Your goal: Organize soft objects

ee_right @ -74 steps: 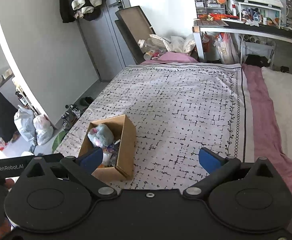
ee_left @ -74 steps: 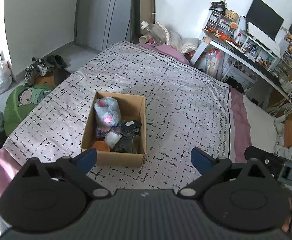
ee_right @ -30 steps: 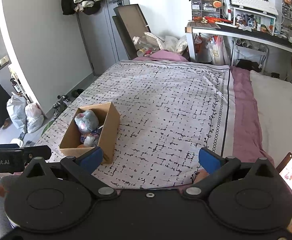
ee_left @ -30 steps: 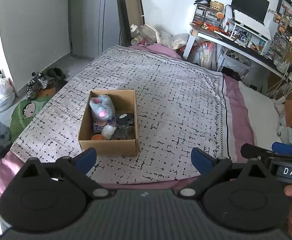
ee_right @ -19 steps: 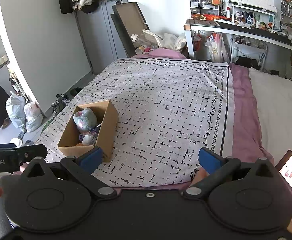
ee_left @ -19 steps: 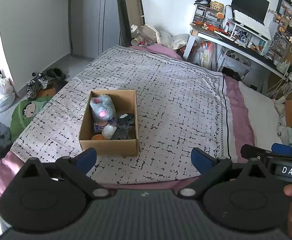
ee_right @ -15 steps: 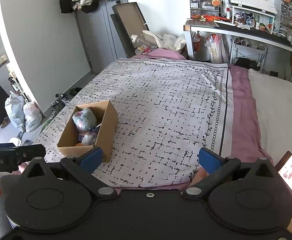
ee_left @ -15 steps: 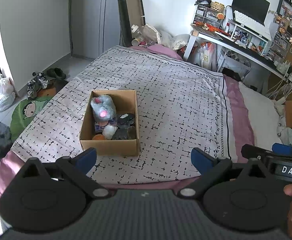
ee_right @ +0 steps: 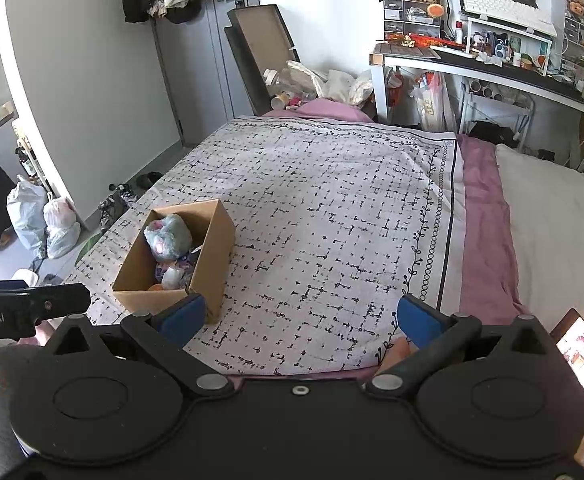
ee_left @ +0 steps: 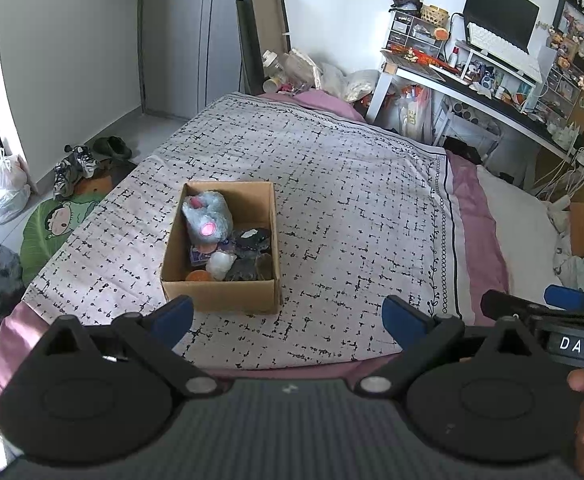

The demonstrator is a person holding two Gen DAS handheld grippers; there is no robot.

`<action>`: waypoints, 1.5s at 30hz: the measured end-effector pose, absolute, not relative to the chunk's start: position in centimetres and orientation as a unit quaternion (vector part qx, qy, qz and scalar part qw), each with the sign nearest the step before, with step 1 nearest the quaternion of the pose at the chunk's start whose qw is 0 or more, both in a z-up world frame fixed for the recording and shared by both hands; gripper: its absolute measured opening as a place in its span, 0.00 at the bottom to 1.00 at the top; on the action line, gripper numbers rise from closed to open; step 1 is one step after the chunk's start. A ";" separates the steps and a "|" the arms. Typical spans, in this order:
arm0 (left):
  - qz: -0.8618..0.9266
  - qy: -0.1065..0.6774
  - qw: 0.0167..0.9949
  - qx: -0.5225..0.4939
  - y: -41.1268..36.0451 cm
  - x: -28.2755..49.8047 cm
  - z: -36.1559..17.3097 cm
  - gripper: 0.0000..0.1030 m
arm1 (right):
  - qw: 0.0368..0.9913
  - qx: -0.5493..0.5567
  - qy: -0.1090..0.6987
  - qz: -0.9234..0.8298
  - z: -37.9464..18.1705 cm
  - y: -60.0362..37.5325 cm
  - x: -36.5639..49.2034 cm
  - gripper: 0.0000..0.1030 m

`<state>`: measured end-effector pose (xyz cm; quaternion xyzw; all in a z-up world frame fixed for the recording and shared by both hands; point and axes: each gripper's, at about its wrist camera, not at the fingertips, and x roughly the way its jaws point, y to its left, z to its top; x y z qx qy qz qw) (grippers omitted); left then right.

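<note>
Cardboard box [ee_left: 219, 292] on the bedspread [ee_left: 332, 200] near the bed's left front corner, plush toy [ee_left: 207, 216] at the box's far end, smaller soft items [ee_left: 235, 260] nearer, desk [ee_left: 492, 96] behind right, shoes [ee_left: 75, 164] on floor left

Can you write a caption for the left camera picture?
Open left gripper faces a box of soft toys on the bed.

Cardboard box [ee_left: 221, 292] of soft toys [ee_left: 207, 218] on patterned bedspread [ee_left: 352, 208], left tool [ee_left: 287, 318] spread wide

Bright daylight, soft shadows, sharp focus — fisheye-bent edges
</note>
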<state>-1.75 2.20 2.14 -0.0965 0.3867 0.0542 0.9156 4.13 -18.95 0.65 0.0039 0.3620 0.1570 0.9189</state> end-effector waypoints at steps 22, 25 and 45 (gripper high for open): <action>0.053 0.388 0.915 -0.097 2.0 -1.7 2.4 0.97 | 0.919 0.005 0.363 0.155 0.4 -19.2 4.2 1.00; 0.053 0.389 0.914 -0.098 1.8 -1.7 2.3 0.97 | 0.918 0.005 0.365 0.154 0.3 -19.2 4.2 1.00; 0.048 0.389 0.916 -0.092 1.4 -1.9 1.7 0.97 | 0.916 0.006 0.371 0.154 -0.1 -18.7 4.4 1.00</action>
